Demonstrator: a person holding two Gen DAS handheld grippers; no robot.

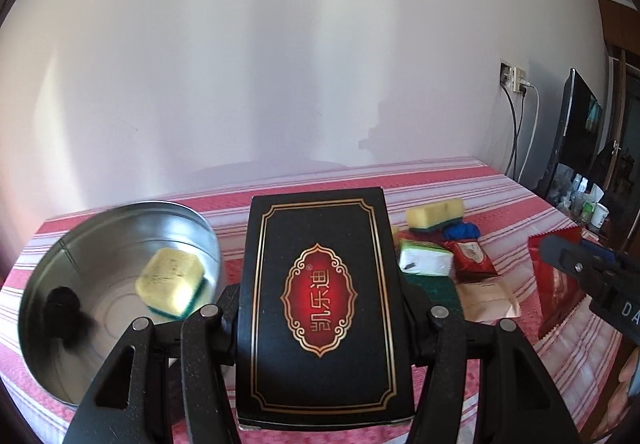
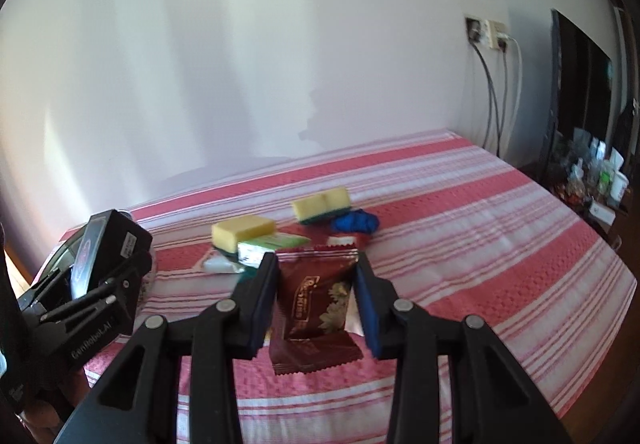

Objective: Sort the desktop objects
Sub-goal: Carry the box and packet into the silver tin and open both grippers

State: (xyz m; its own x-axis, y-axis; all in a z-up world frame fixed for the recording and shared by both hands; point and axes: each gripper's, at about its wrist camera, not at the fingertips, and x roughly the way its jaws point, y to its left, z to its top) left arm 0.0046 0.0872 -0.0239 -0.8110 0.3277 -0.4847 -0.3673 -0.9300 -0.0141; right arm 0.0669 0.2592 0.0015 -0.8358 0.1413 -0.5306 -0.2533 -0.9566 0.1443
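Holding a black box clamped in your left tool beside the metal tin, you grip a dark red snack packet in your right tool above the striped desk.

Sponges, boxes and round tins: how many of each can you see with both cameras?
Yellow sponges: 3, one in the tin, two on the striped cloth at and
Black box: 1
Metal tin: 1
Total: 5
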